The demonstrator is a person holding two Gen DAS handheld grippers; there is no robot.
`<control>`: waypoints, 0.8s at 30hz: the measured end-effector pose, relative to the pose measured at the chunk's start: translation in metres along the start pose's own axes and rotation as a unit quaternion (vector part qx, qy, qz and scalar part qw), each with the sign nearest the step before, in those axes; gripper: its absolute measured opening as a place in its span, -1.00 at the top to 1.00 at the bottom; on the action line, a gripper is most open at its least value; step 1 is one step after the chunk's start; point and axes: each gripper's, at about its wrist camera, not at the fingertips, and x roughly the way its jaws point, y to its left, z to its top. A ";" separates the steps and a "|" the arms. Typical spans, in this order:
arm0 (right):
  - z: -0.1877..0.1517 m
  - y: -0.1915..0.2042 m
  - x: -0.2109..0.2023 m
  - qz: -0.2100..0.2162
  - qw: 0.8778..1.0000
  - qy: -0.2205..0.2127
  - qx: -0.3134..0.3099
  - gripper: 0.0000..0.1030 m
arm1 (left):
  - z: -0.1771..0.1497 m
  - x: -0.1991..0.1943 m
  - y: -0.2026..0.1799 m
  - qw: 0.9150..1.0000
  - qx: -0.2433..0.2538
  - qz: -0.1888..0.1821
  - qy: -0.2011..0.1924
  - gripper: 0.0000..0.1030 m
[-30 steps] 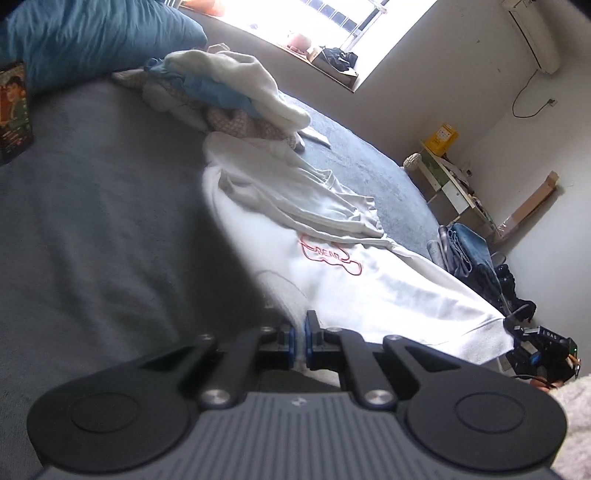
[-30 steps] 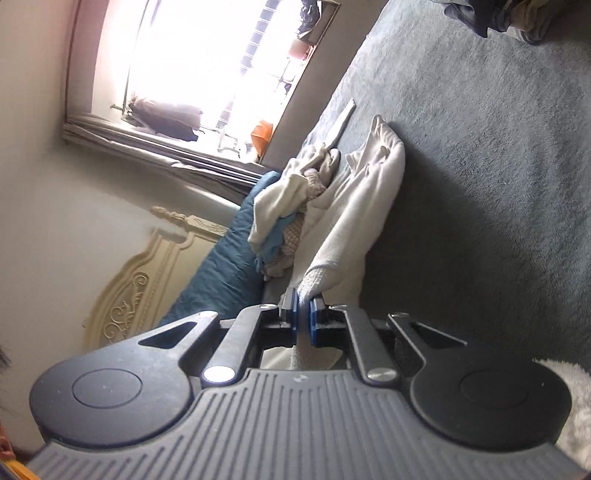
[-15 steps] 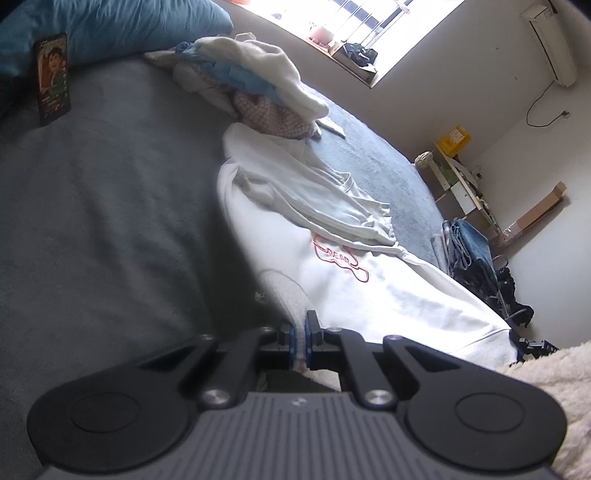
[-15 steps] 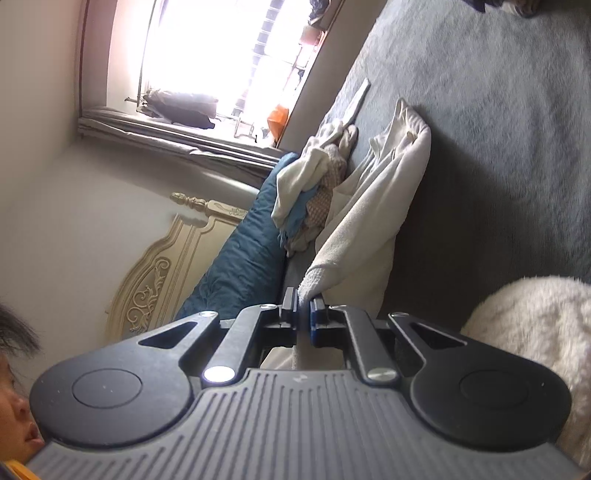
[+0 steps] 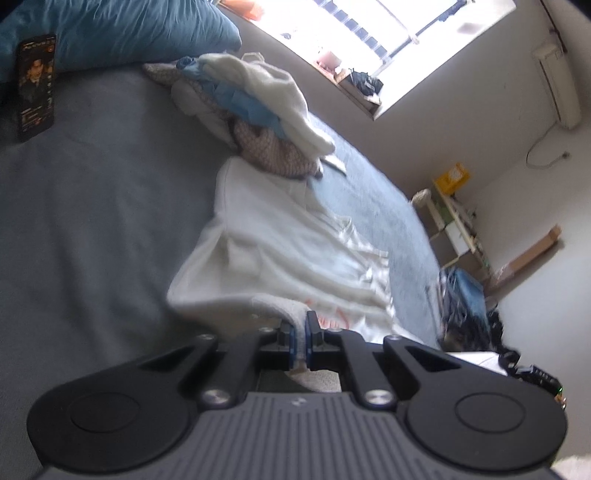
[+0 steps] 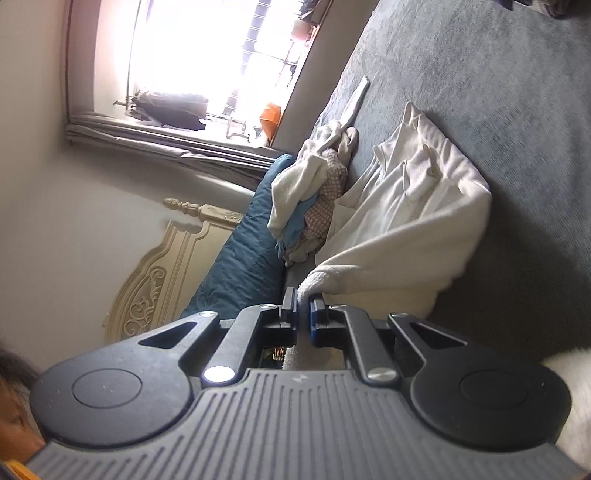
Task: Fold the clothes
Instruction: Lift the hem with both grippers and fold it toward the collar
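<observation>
A white sweatshirt (image 5: 280,243) with a red print lies on the grey bed (image 5: 92,221). Its near hem is lifted and doubled toward the collar. My left gripper (image 5: 300,334) is shut on the ribbed hem of the sweatshirt. In the right wrist view the same sweatshirt (image 6: 413,221) is folded over on itself, and my right gripper (image 6: 303,308) is shut on its ribbed hem at the other corner.
A pile of loose clothes (image 5: 255,110) lies just beyond the sweatshirt, near a teal pillow (image 5: 122,29). A phone (image 5: 36,85) lies at the far left of the bed. Shelves and a blue heap (image 5: 461,288) stand by the bed's right side. A carved headboard (image 6: 166,273) is behind.
Both grippers have carried the hem up and forward toward the collar. The lower half of the sweatshirt now lies over the upper half and the red print is mostly covered.
</observation>
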 end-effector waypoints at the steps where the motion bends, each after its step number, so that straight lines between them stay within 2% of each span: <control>1: 0.006 0.002 0.006 -0.002 1.000 -0.001 -0.001 0.91 | 0.008 0.006 0.002 1.000 -0.005 -0.005 -0.005 0.88; 11: 0.080 -0.003 0.082 -0.022 0.999 -0.041 0.014 0.91 | 0.094 0.097 0.029 0.996 -0.053 -0.045 -0.056 0.88; 17: 0.131 -0.017 0.136 -0.039 0.997 -0.061 0.026 0.91 | 0.140 0.163 0.039 0.995 -0.054 -0.045 -0.067 0.88; 24: 0.182 -0.044 0.198 -0.057 0.994 -0.078 0.042 0.91 | 0.185 0.237 0.057 0.996 -0.064 -0.035 -0.059 0.88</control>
